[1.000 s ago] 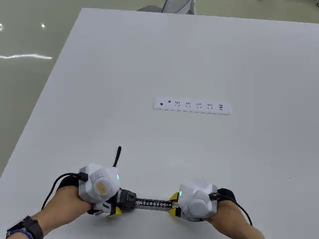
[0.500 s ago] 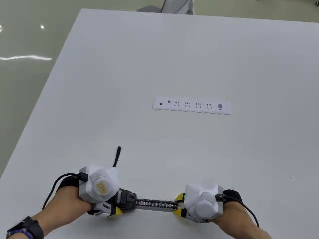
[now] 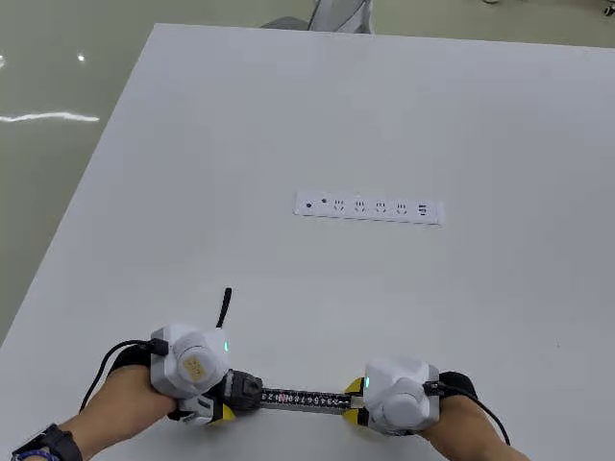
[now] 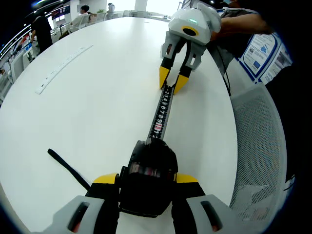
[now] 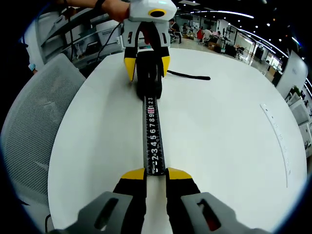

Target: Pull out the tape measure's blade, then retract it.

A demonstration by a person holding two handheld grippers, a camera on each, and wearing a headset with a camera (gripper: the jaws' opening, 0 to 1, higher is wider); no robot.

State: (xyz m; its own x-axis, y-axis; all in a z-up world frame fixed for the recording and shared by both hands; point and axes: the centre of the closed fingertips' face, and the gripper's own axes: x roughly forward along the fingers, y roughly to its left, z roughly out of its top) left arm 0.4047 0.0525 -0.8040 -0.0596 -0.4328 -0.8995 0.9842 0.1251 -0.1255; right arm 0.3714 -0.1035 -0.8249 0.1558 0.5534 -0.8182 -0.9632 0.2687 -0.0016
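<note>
On the white table [image 3: 288, 115], the left gripper [image 4: 146, 179] clamps the tape measure [image 4: 148, 163]. The right gripper [image 5: 156, 174], pinching the blade [image 5: 152, 129] by its tip, has drawn it farther out; retraction likely follows.

The left gripper [image 4: 146, 179] is clamping the black tape measure [image 4: 148, 165] between its yellow-tipped jaws on the white table [image 4: 97, 107]. The blade [image 4: 161, 114] is stretching away from the case to the right gripper [image 4: 172, 82], which is pinching its far end. A black strap [image 4: 68, 165] is lying beside the case, and a power strip [image 4: 61, 66] is sitting well apart.
</note>
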